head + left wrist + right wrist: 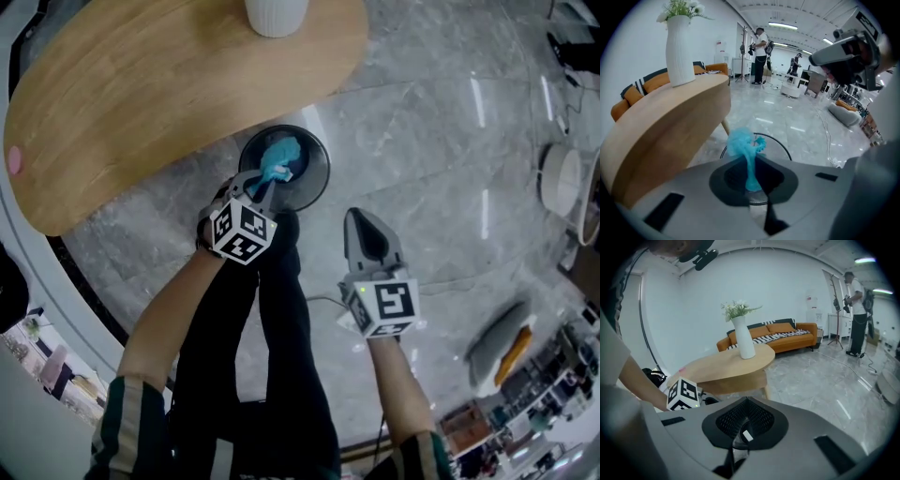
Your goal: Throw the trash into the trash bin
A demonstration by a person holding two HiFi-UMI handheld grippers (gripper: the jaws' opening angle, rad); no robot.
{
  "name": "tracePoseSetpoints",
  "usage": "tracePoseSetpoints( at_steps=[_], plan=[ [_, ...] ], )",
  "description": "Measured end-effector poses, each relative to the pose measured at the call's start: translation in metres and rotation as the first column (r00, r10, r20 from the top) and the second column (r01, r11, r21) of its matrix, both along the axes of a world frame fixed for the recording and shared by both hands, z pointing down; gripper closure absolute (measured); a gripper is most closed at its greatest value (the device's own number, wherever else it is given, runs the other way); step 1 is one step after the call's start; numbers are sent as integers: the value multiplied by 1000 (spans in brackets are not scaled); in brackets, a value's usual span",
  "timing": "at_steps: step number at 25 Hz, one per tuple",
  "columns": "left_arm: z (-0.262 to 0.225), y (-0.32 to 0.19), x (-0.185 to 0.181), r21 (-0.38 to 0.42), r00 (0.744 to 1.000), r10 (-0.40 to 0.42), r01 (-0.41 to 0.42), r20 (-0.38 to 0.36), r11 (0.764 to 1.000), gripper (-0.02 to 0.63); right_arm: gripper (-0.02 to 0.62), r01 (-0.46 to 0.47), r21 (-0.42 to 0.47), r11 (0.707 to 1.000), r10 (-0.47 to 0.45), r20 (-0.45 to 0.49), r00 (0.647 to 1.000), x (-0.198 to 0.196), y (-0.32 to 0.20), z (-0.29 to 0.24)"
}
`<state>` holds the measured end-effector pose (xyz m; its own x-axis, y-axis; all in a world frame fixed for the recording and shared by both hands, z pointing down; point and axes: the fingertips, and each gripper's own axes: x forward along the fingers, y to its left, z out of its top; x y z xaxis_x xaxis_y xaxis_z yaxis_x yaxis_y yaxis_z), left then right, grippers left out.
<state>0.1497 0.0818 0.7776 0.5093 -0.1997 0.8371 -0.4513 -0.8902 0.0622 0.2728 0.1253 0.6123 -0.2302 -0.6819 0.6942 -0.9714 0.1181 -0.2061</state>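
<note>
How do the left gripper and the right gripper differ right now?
The left gripper is shut on crumpled blue trash; the right gripper is shut on nothing. The left gripper hangs over the round black trash bin; the right gripper over grey floor. Both have closed jaws.

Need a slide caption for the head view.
Left hand-held gripper holds blue trash over the black trash bin beside the wooden table; right hand-held gripper shut and empty.

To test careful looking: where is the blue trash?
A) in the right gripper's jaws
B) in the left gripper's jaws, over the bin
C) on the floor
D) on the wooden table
B: the left gripper is shut on the blue trash, over the bin.
</note>
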Motion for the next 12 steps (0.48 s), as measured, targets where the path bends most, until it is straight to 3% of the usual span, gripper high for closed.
tracePoseSetpoints(
  at_steps=[7,8,10,12],
  plan=[
    [53,23,8,-84,995,-24,32,101,996,583,595,31,18,999,-31,-15,999,6,9,10],
    [57,27,9,-95,994,-26,36,108,995,571,595,30,14,999,-30,-14,999,6,10,12],
    [63,32,8,-116,993,-27,40,119,992,472,595,28,14,1000,-28,-7,1000,5,11,14],
    [66,35,8,-125,992,-27,43,125,991,449,595,28,7,1000,-28,-7,1000,6,12,15]
  ],
)
